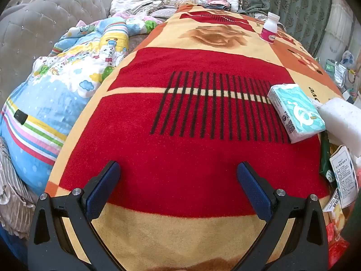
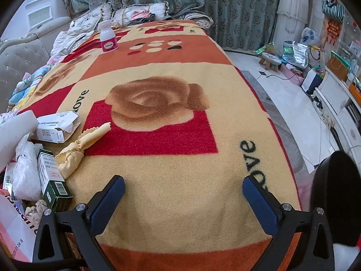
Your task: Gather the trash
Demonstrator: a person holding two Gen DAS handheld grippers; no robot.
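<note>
My left gripper (image 1: pixel 178 168) is open and empty, low over the red part of a patterned blanket (image 1: pixel 180 140). A teal tissue pack (image 1: pixel 295 113) and a white foam block (image 1: pixel 343 122) lie to its right. My right gripper (image 2: pixel 183 184) is open and empty over the blanket's yellow part (image 2: pixel 180 171). To its left lies a trash pile: an open white carton (image 2: pixel 56 126), a crumpled yellow cloth (image 2: pixel 79 149), a green box (image 2: pixel 53 180), crumpled white plastic (image 2: pixel 26 171). A white Caltrate bottle (image 2: pixel 108 37) stands upright far back; it also shows in the left wrist view (image 1: pixel 270 28).
A colourful quilt (image 1: pixel 67 85) and grey sofa (image 1: pixel 33 33) lie left of the blanket. Pillows (image 2: pixel 135 13) and green curtains (image 2: pixel 225 4) are behind. On the right are a tiled floor (image 2: pixel 282 85), a small stool (image 2: pixel 269 59), bags, and a white cabinet (image 2: pixel 338 103).
</note>
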